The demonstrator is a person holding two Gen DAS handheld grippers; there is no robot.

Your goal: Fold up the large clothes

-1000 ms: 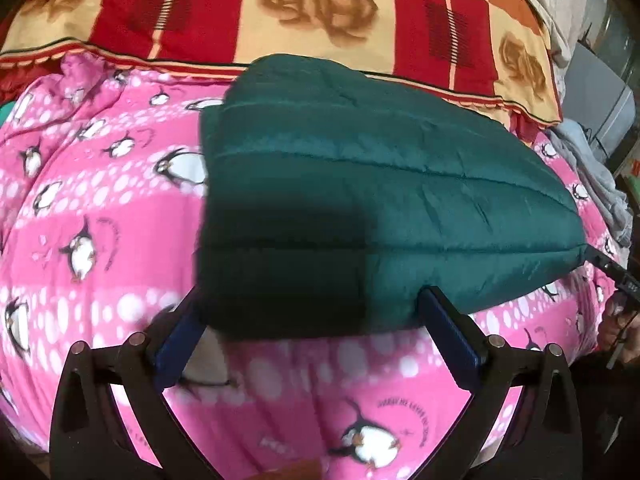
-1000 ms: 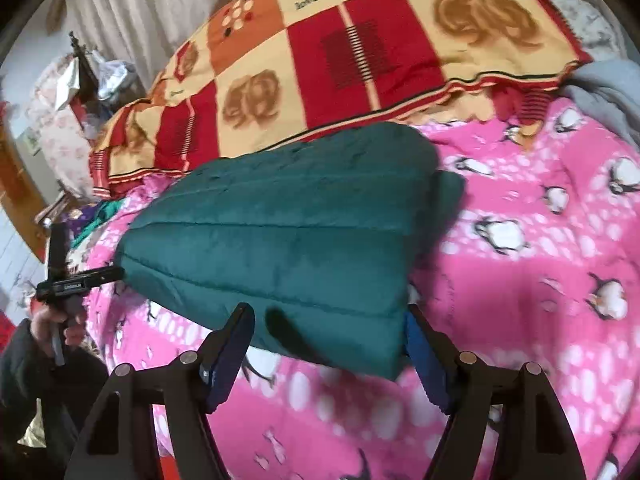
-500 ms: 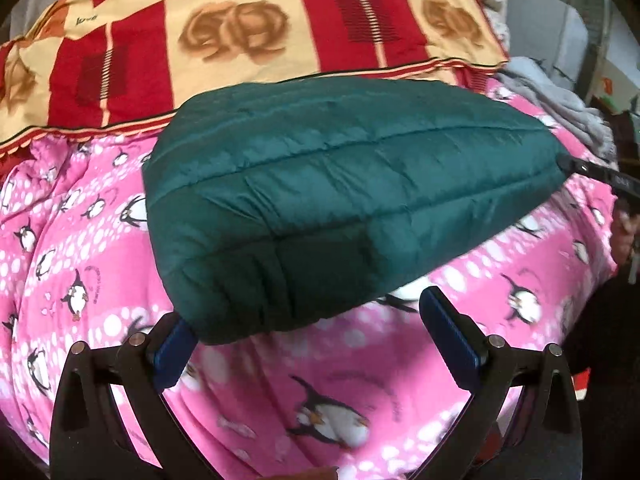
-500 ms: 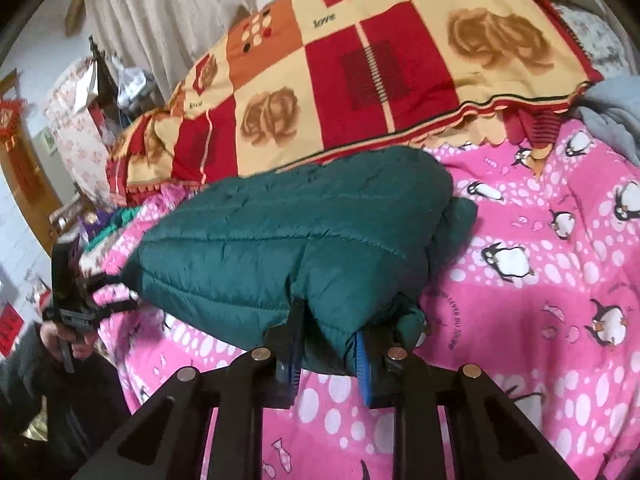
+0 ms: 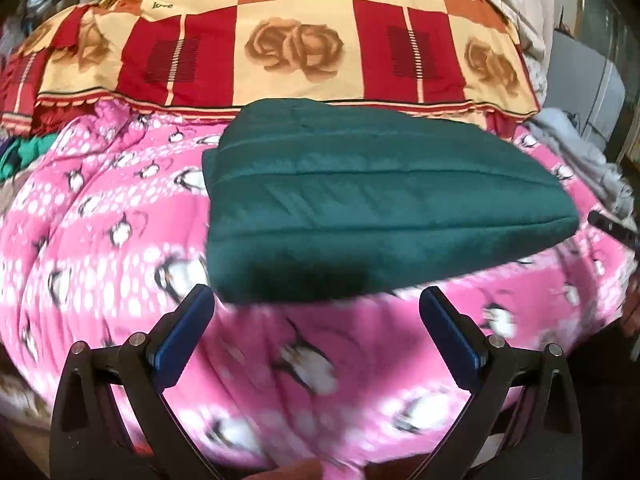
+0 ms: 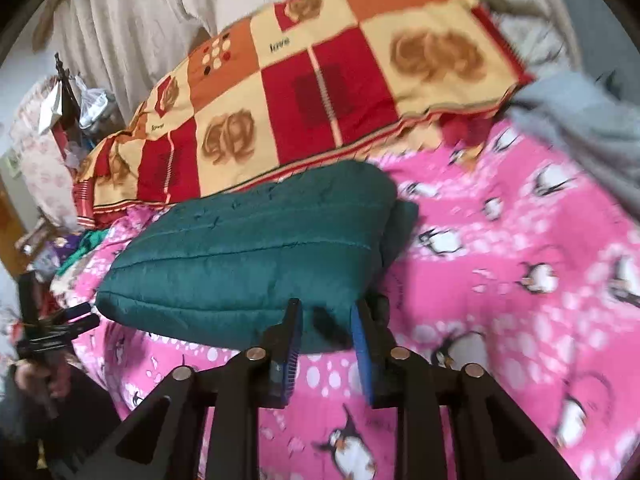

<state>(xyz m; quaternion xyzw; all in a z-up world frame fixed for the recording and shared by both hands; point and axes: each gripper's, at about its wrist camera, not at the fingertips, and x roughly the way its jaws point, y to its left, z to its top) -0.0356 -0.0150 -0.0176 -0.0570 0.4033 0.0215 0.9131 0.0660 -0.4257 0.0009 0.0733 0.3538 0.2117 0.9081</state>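
A dark green quilted jacket (image 5: 376, 204) lies folded into a thick pad on the pink penguin blanket (image 5: 100, 248). My left gripper (image 5: 316, 300) is open and empty, just in front of the jacket's near edge. In the right wrist view the jacket (image 6: 256, 256) lies ahead, and my right gripper (image 6: 326, 312) has its jaws partly open at the jacket's near right corner, not pinching the fabric. The left gripper (image 6: 52, 332) shows at the far left of that view.
A red and yellow rose-patterned blanket (image 5: 288, 44) covers the back of the bed. Grey clothing (image 6: 588, 120) lies at the right. Cluttered items and a stand (image 6: 68, 96) are at the far left, with a white curtain behind.
My right gripper, shut on the jacket's corner half a second ago, has let go and drawn back slightly. My left gripper has pulled back from the jacket. The jacket has settled flat.
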